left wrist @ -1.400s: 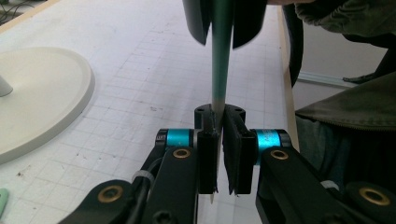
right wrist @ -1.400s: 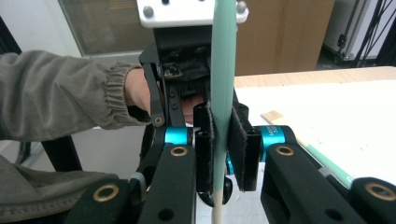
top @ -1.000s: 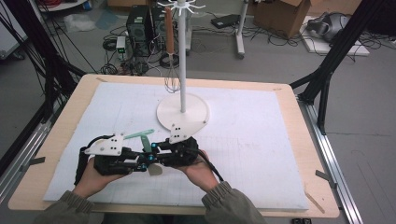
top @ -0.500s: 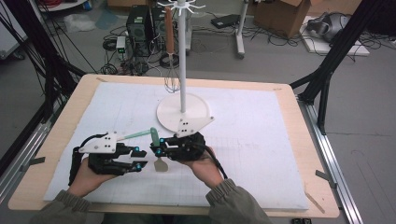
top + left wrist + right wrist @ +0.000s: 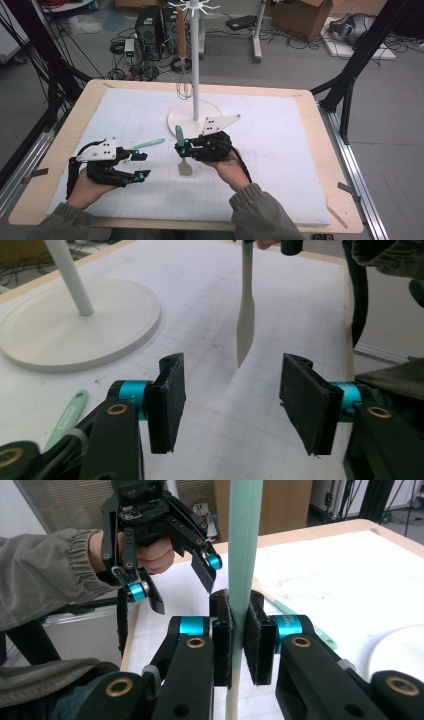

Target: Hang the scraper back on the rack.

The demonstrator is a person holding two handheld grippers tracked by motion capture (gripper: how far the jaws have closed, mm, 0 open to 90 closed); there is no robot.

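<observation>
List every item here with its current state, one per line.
Right tongs: shut on the spatula's green handle.
Spatula: lifted, blade hanging down.
Left tongs: open, empty, just been opening.
Second green utensil: lying on the mat.
Whisk: hanging from the stand.
Stand: upright.

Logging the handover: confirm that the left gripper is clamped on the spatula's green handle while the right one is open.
Sides swapped. The right gripper clamps the spatula by its green handle, as the right gripper view shows; the left gripper is open with nothing between its pads.
</observation>
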